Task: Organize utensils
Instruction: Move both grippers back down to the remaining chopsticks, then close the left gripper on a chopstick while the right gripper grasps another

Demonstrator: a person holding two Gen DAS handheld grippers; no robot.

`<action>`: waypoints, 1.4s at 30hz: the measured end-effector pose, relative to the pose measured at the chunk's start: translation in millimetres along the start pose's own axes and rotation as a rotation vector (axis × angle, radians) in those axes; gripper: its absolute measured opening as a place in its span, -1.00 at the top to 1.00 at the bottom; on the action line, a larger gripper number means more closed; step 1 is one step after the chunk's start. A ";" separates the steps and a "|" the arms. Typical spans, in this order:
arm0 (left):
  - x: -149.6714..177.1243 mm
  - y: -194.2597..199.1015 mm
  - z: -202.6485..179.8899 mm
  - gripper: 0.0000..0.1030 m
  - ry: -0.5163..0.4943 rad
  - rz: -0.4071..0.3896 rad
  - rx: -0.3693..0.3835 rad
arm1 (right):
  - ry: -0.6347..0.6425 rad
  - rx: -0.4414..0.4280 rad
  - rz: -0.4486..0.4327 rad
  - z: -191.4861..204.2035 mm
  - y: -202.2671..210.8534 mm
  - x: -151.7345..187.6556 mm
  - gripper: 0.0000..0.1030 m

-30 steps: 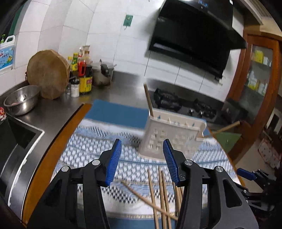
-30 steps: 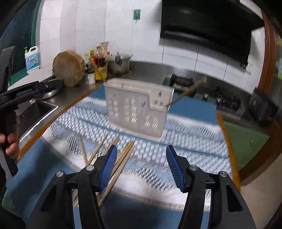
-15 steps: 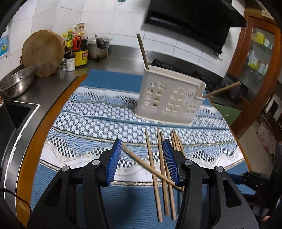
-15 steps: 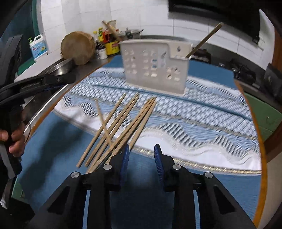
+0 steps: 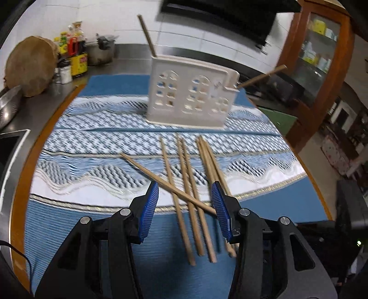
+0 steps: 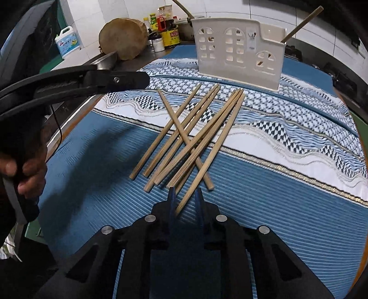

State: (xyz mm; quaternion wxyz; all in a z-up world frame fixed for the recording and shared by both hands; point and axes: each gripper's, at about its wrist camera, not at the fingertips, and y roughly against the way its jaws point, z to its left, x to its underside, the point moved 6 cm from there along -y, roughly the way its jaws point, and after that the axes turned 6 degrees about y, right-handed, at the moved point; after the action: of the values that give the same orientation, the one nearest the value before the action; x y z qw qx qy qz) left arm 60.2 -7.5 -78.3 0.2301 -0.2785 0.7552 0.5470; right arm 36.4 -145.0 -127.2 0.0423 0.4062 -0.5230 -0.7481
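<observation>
We are holding the left gripper [image 5: 185, 208] wide above the loose chopsticks [image 6: 191, 138] lying on the table mat [image 6: 264, 184] before the white holder [image 6: 239, 55]; our right gripper [image 6: 185, 202] is narrowing around one chopstick's end.

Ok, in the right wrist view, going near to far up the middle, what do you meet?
right gripper → loose chopsticks on the cloth → white holder with one chopstick sticking out → tiled wall
</observation>
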 end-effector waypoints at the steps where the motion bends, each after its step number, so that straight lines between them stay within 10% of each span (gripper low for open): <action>1: 3.0 -1.0 -3.7 0.08 -0.005 0.010 0.013 | -0.008 -0.002 0.007 -0.8 -2.6 1.5 0.72; 14: 46.1 -31.6 -33.7 0.69 -0.053 0.185 0.113 | -0.055 0.080 -0.015 -27.1 9.8 1.9 0.89; 42: 50.9 -44.8 -32.4 0.89 -0.061 0.185 0.035 | -0.031 0.187 -0.175 -50.5 52.7 -41.7 0.90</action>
State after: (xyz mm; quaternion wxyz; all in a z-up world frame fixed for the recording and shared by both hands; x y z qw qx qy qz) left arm 51.3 -58.0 -133.2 0.2064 -0.1868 0.7798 0.5607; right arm 78.0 -186.2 -66.9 -0.0693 0.4408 -0.5536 -0.7031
